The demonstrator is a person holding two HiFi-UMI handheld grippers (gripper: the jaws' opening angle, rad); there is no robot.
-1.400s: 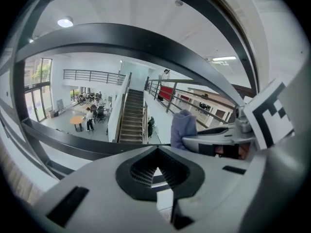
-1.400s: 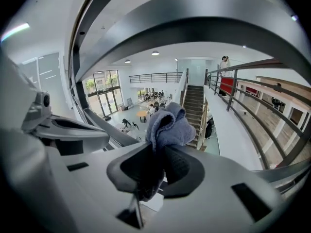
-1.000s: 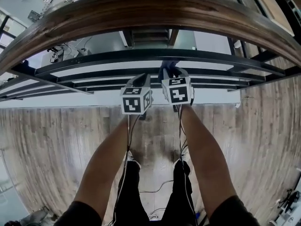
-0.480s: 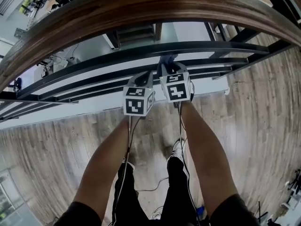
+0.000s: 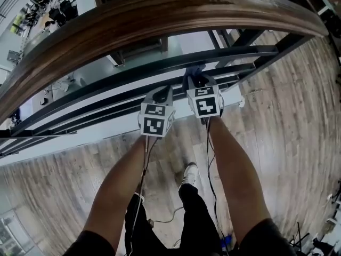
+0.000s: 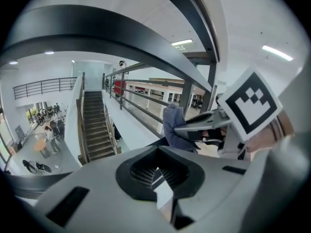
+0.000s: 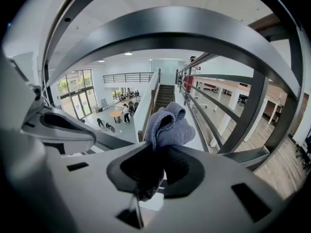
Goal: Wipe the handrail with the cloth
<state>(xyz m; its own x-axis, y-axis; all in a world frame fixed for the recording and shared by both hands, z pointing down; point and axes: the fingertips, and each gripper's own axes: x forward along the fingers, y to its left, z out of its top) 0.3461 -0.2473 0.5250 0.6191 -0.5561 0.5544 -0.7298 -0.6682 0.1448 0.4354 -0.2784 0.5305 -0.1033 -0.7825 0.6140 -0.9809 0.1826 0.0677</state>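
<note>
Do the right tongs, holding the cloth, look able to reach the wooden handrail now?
Probably yes: the right tongs grip the cloth beside the dark metal bars, below the wooden handrail, and nothing seems to block lifting them to it.

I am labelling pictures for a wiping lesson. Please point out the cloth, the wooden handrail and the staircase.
cloth (image 7: 167,125), right gripper view, on its bunched upper part.
handrail (image 5: 160,17), head view, on the middle of the wooden top.
staircase (image 6: 95,127), left gripper view, on its middle steps.

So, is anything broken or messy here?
Nothing is broken or spilled. The cloth is just scrunched in the right gripper, down by the dark bars, not on the wooden handrail.
</note>
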